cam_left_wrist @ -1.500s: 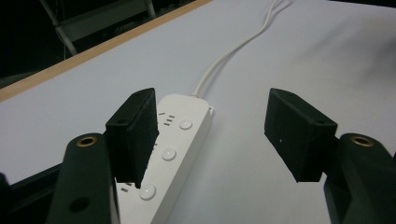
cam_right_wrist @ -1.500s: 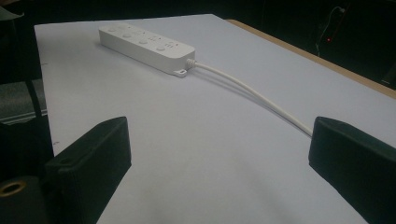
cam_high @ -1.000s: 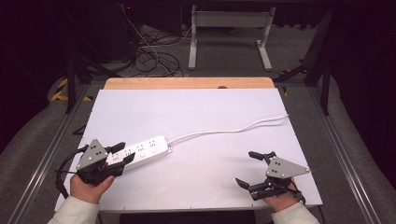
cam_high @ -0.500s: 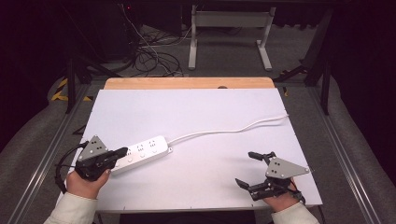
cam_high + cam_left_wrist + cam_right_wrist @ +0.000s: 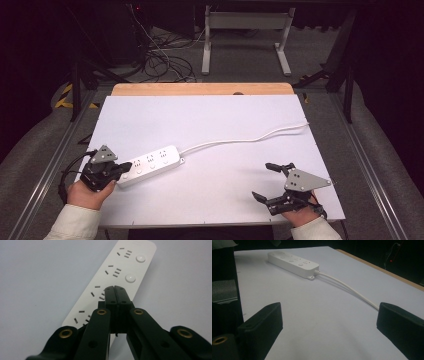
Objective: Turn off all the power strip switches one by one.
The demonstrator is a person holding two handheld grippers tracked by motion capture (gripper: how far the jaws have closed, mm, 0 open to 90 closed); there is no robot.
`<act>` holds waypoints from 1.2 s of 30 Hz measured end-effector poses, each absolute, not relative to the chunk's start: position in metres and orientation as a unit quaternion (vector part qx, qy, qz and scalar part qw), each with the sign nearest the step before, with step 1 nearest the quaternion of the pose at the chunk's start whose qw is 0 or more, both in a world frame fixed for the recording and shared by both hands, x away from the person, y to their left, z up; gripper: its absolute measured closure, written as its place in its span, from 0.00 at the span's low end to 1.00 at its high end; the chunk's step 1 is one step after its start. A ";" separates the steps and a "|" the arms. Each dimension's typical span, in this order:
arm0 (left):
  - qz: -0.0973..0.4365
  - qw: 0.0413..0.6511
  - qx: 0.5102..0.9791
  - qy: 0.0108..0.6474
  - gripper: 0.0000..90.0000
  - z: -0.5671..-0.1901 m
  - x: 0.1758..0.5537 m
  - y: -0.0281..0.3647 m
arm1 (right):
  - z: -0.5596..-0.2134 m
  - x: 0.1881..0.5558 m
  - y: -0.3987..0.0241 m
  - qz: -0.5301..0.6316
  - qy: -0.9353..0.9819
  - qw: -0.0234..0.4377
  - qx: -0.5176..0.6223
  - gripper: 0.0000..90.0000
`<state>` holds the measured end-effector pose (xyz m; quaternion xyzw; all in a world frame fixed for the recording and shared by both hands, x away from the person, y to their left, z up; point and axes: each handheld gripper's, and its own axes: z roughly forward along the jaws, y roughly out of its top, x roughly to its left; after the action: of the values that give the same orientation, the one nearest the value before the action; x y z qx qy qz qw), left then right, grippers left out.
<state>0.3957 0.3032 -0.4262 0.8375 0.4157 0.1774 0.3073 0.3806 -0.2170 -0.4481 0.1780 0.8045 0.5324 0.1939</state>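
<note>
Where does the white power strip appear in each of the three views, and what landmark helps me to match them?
High view: the power strip lies at lower left, by the left gripper.
Left gripper view: it runs from upper right down to the shut jaws.
Right gripper view: it lies at upper left.
Shared landmark: its white cable, visible in the high and right gripper views.

I see open white table top (image 5: 210, 120) between power strip (image 5: 150, 161) and far wooden edge (image 5: 200, 89). Strip lies at left, its white cord (image 5: 240, 141) snaking right toward far right table edge, cutting mid-table path. Near side between left gripper (image 5: 126, 165) and right gripper (image 5: 270, 181) is bare sheet. Right gripper's jaws gape over bare sheet.
</note>
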 end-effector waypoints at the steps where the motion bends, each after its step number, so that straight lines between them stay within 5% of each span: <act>1: 0.177 0.307 0.837 0.416 1.00 -0.426 0.396 0.303 | -0.448 0.381 -0.217 0.532 0.805 0.194 0.178 0.08; 36: 0.157 0.258 0.850 0.432 1.00 -0.447 0.398 0.310 | -0.448 0.380 -0.216 0.532 0.806 0.193 0.171 0.08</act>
<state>0.3983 0.3099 -0.4471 0.8502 0.4315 0.1570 0.2577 0.3798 -0.2165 -0.4481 0.1712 0.8065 0.5321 0.1928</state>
